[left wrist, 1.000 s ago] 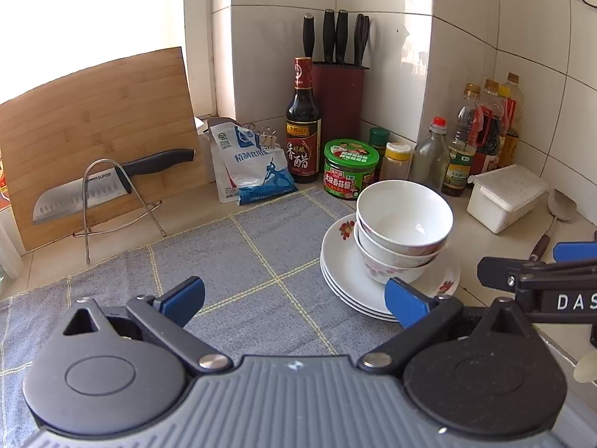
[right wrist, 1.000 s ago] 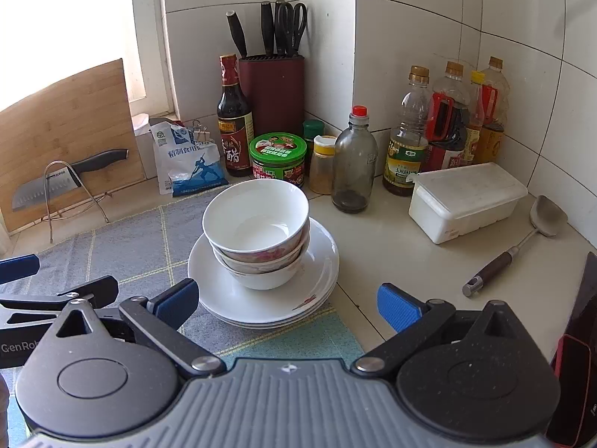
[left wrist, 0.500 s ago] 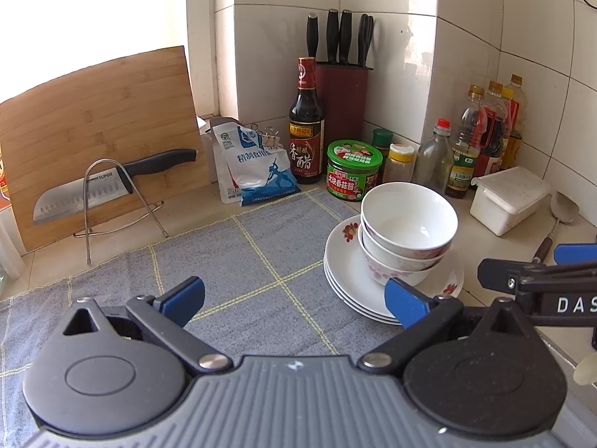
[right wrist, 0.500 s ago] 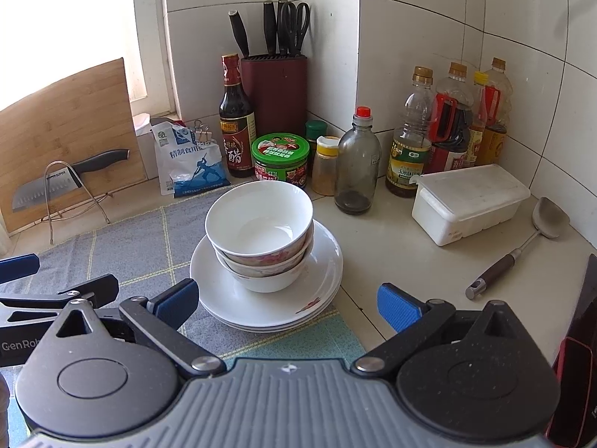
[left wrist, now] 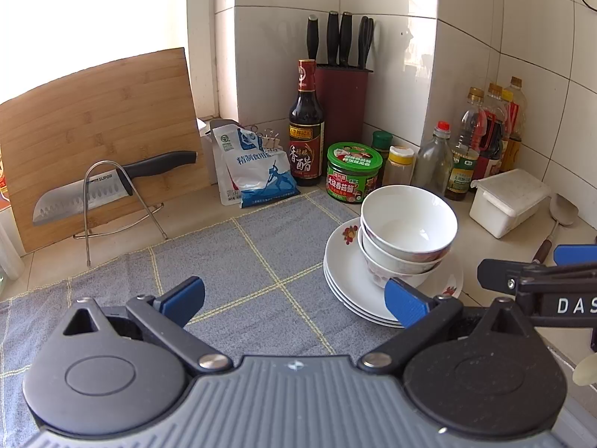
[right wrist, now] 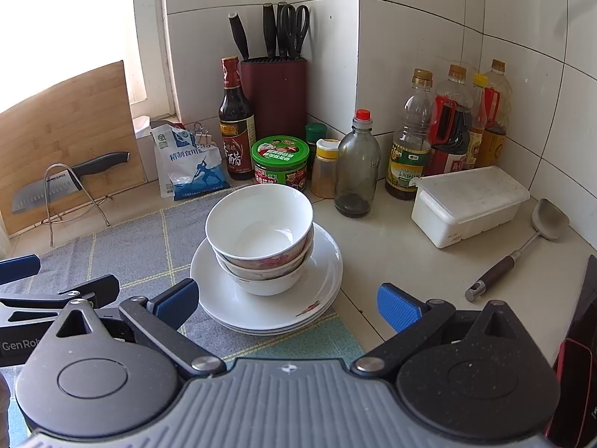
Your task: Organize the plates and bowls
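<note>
A stack of white bowls with red floral print (left wrist: 408,231) (right wrist: 261,239) sits on a stack of white plates (left wrist: 343,276) (right wrist: 321,291) at the right edge of a grey checked cloth (left wrist: 238,261) (right wrist: 127,261). My left gripper (left wrist: 294,298) is open and empty, above the cloth, left of the stack. My right gripper (right wrist: 285,304) is open and empty, just in front of the plates. Each gripper also shows at the edge of the other's view.
At the back stand a knife block (right wrist: 276,93), a vinegar bottle (right wrist: 235,127), a green-lidded jar (right wrist: 281,162), a salt bag (right wrist: 190,164), several oil bottles (right wrist: 447,130) and a white lidded box (right wrist: 470,205). A spoon (right wrist: 522,246) lies at the right. A cutting board and knife rack (left wrist: 100,186) stand at the left.
Both grippers have drawn back slightly and drifted; the stack sits a little farther off in both views. Bowls and plates have not moved.
</note>
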Tool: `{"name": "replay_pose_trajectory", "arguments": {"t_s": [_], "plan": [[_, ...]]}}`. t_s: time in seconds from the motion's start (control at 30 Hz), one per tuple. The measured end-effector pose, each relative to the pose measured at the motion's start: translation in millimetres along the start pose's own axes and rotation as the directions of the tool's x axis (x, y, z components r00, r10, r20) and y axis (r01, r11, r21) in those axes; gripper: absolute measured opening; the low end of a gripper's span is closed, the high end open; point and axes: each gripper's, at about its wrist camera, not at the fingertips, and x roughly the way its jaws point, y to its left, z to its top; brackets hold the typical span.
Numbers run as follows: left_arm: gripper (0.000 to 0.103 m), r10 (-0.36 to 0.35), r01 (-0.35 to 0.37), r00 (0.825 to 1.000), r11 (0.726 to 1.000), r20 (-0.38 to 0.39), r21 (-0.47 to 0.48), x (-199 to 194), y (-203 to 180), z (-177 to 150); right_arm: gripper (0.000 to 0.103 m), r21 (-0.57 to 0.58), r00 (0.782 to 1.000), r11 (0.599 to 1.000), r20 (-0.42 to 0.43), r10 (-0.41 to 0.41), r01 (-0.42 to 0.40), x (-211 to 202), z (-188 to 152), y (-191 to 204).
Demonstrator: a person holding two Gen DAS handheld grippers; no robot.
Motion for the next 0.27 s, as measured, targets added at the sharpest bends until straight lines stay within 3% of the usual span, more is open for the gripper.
{"name": "replay_pose_trajectory", "arguments": {"t_s": [0.27], "plan": [[0.102,-0.001,0.001,1.0,1.0,0.002,-0.002,-0.2,0.2,0.2,0.103,-0.005,1.0,1.0,0.006,-0.003,0.003,-1.1,1.3,2.4]]}}
